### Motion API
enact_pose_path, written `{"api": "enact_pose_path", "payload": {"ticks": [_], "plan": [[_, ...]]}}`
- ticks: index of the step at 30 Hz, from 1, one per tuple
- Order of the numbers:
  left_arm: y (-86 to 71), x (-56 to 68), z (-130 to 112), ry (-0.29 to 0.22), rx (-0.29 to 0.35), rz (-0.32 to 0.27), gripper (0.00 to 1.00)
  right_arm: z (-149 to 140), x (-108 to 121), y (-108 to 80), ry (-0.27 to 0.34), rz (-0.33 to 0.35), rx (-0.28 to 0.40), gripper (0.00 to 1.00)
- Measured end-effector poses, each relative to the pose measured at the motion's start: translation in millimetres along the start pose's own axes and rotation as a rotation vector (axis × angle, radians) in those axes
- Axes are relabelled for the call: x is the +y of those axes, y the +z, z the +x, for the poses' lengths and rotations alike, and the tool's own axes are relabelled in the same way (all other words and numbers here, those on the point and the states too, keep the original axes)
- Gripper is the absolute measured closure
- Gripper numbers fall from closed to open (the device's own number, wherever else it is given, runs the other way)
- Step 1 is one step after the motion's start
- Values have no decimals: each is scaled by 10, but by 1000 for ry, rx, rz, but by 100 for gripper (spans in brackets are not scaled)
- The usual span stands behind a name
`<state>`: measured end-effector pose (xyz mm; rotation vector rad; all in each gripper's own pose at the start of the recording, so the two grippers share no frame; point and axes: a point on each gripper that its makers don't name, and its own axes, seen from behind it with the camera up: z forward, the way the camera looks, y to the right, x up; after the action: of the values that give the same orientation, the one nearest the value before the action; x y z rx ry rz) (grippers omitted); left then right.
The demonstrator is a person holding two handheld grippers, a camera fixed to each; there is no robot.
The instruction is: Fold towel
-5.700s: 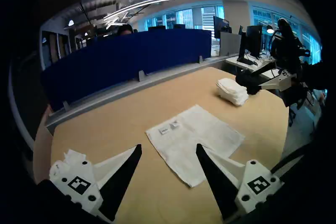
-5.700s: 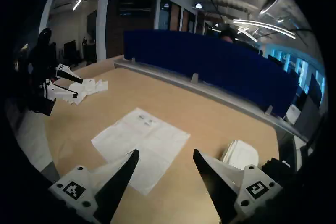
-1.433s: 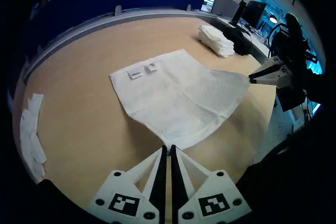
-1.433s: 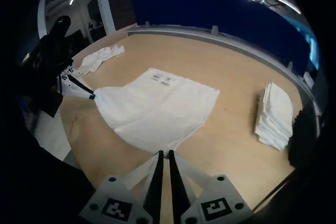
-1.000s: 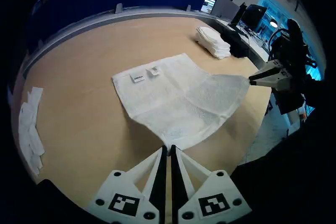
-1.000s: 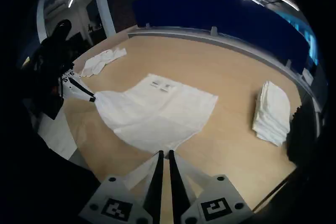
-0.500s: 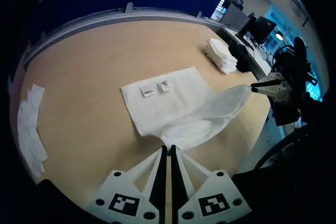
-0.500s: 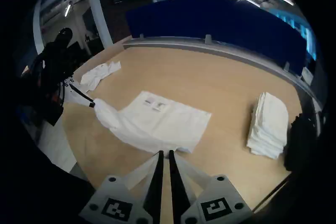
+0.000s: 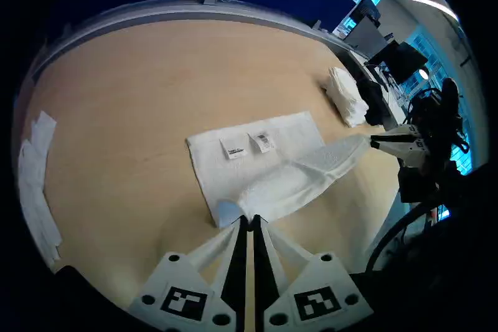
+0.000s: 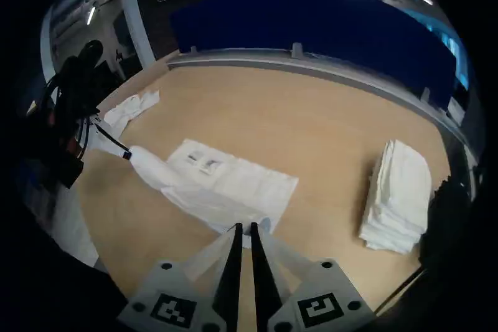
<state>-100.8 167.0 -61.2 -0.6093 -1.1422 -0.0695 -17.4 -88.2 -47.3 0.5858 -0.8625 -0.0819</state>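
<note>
On table [image 9: 124, 114], white towel [image 9: 286, 140]; far half flat; near edge lifted, sagging

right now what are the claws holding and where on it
The white towel: the left claw pinches one near corner, the right claw the other, with that edge raised off the table.

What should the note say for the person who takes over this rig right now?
Left claw: shut on one near corner of the white towel.
Right claw: shut on the other corner.
The lifted edge hangs between them over the flat part on the table.
Done: corners gripped, fold begun.
Left: lay the edge down on the far edge, release, probably fold again.
</note>
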Motion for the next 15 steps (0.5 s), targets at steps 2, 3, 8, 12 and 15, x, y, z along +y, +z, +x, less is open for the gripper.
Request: {"api": "enact_pose_path", "payload": {"ticks": [2,3,8,12,15], "plan": [[63,-40,9,0,-9,1,93,-7,58,76,6,-3,-11,90],[95,-57,9,-1,-15,1,93,-11,84,112,10,-3,-16,90],[275,-150,-2,-26,-50,-7,93,-19,202,293,29,-8,-37,90],[398,-229,31,-52,-61,-12,93,-10,281,408,36,-15,-46,90],[461,-279,74,-66,-60,-18,93,-7,331,485,42,-18,-50,90]]}}
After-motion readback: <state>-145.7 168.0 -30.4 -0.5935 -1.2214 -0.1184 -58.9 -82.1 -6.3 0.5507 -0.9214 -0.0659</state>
